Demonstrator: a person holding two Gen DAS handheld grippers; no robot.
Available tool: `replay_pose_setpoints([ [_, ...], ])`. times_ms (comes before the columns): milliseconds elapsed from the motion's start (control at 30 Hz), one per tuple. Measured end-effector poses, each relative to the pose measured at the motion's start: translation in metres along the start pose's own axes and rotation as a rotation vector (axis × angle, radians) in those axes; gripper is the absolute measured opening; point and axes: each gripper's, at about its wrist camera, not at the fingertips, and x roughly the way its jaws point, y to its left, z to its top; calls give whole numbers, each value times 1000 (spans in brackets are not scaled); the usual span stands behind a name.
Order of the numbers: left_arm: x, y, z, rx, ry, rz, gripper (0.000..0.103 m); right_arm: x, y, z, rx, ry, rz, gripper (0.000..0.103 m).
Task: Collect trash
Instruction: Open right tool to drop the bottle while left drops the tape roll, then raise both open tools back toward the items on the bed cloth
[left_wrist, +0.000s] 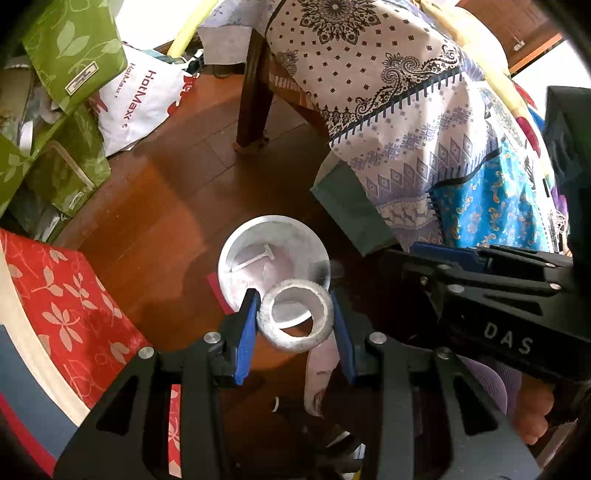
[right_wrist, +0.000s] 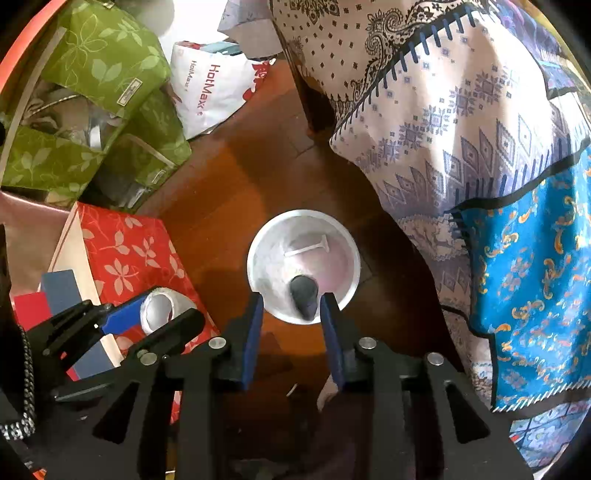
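Observation:
A white bin (left_wrist: 236, 258) stands on the wooden floor, with a white plastic stick inside; it also shows in the right wrist view (right_wrist: 258, 254). My left gripper (left_wrist: 295, 321) is shut on a white tape roll (left_wrist: 295, 334), held above the bin's near rim. The left gripper and roll also show in the right wrist view (right_wrist: 162, 314). My right gripper (right_wrist: 291, 314) is open. A dark grey lump (right_wrist: 304, 297) is between its blue fingers (right_wrist: 253, 332), blurred, over the bin's opening. The right gripper's body shows at the right of the left wrist view (left_wrist: 498, 302).
A red floral box (left_wrist: 74, 314) lies left of the bin. Green floral boxes (left_wrist: 74, 51) and a white HotMaxx bag (left_wrist: 140, 99) are at the back left. A table leg (left_wrist: 255, 92) and hanging patterned cloths (left_wrist: 424, 129) stand behind and to the right.

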Motion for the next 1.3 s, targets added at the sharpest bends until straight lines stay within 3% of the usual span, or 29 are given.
replay_pose_setpoints([
  [433,3,-12,15,-18,20,-13,46,-42,-15,-11,-27,-93,-18,30],
  [867,-66,-44,-2,88,-135,82,47,-105,-28,-45,0,-228,-12,30],
  [1100,-114,-85,-11,152,-243,68,47,-156,-51,-76,51,-351,-20,30],
  [1300,-145,-142,-14,245,-319,33,47,-204,-88,-106,107,-464,-53,30],
])
